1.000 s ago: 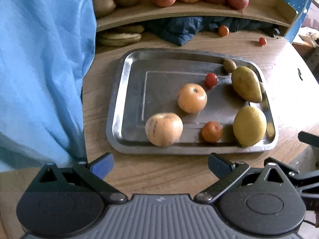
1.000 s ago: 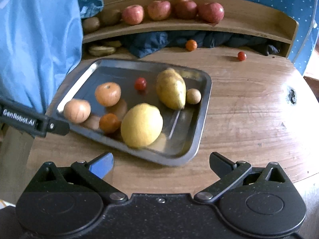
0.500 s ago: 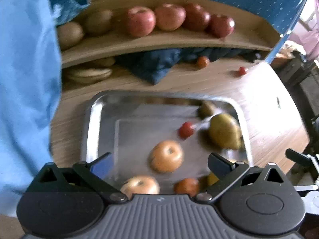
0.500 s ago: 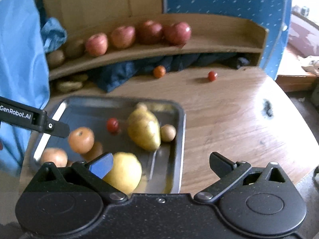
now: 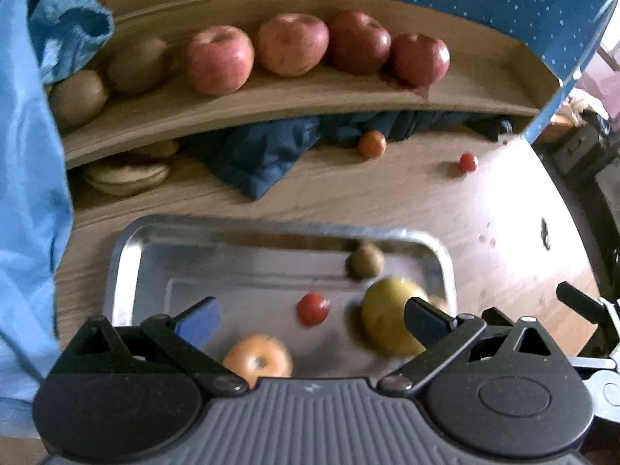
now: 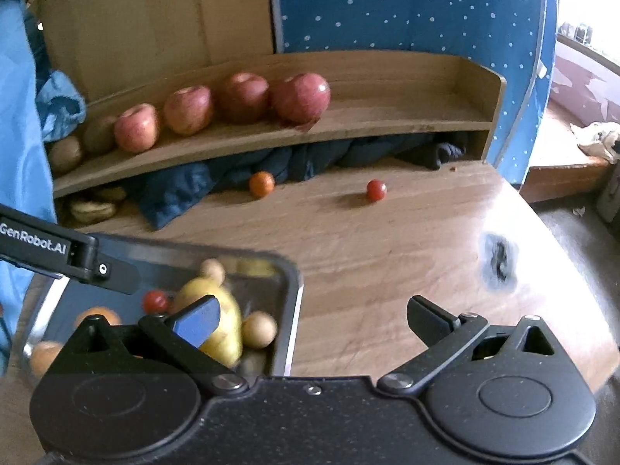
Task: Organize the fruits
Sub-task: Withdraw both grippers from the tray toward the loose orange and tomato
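The fruit is split between two spots right now. Still on the metal tray (image 5: 128, 267): a persimmon (image 5: 257, 360), a cherry tomato (image 5: 313, 309), a pear (image 5: 391, 314) and a small kiwi (image 5: 364, 259) tucked in the far right corner. Four apples (image 5: 221, 58) and a couple of kiwis (image 5: 77, 97) are already lined up on the wooden shelf (image 5: 271, 104).

Compared with a second ago, both views have been tipped up and pushed forward, so the near row of the tray has dropped out of sight and the shelf now fills the top of the left view. Nothing has been picked up though. The left gripper (image 5: 312, 316) is spread wide and empty above the tray, and the right gripper (image 6: 312, 316) is likewise wide open with nothing in it, out over bare table (image 6: 387, 271). So it reads as an aiming move, probably toward the strays, not a sorting step done.

Those strays: a small orange (image 6: 261, 184) just beside the dark blue cloth (image 6: 174, 193) under the shelf, and a second tomato (image 6: 376, 190) alone in the open. Plenty of clear table is seen on the right side, and the right end of the shelf is empty. The tray rim and the low shelf overhang are the edges to be watched.
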Available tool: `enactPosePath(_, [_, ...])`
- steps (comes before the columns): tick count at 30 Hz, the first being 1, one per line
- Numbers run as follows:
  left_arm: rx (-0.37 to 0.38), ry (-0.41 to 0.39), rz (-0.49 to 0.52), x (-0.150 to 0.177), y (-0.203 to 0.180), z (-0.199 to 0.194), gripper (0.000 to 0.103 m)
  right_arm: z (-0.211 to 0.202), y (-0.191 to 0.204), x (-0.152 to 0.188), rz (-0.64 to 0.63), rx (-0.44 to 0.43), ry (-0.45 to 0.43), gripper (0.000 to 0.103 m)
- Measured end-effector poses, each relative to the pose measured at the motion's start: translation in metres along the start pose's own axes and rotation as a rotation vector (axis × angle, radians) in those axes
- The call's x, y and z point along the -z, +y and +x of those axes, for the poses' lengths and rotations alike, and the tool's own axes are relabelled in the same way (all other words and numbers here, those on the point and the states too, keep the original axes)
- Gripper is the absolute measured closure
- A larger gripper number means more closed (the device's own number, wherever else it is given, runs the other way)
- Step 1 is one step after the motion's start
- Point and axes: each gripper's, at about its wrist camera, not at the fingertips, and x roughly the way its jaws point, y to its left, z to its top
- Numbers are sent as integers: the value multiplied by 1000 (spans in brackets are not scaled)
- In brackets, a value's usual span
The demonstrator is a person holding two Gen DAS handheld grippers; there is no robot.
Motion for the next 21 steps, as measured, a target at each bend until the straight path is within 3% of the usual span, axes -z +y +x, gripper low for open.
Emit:
enactPosePath(12, [-70,-47,-90,-51,-48,35,1,53,-56,-26,-20,-35,-51,1])
enactPosePath(21, [-92,-75,-96,-85,-73,62,1,91,-79,-45,6,-92,2,1])
